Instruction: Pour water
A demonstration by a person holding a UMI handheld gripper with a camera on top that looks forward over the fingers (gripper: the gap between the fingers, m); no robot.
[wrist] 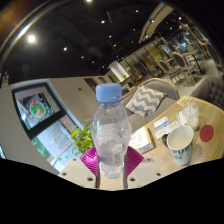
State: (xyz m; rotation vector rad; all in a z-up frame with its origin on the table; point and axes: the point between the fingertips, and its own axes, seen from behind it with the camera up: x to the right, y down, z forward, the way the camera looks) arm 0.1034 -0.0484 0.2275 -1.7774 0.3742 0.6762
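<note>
From the gripper view, the tongs [111, 160] are clenched on a clear plastic water bottle [110, 132], which stands upright between the two fingers with a magenta pad [91, 159] pressed against each of its sides. The bottle carries a pale blue screw cap [109, 93], and its ribbed body rises well above the fingers, hiding most of what lies straight ahead. Whether its base touches the counter [210, 150] cannot be told, since the lower end is hidden.

To the right of the bottle, on the light wooden counter, a white paper cup [180, 144] with a green print stands upright with its mouth open, near the counter's front edge and well apart from the bottle. Beyond the cup stands a clear glass [189, 115], and just beside that lies a round red coaster-like disc [207, 132] toward the counter's right edge. Between the bottle and the cup rests a small light-coloured box [144, 139].

Behind the bottle sits a grey chair holding a zigzag-patterned cushion [146, 98]. Left of the bottle, some green leaves [83, 138] show.
</note>
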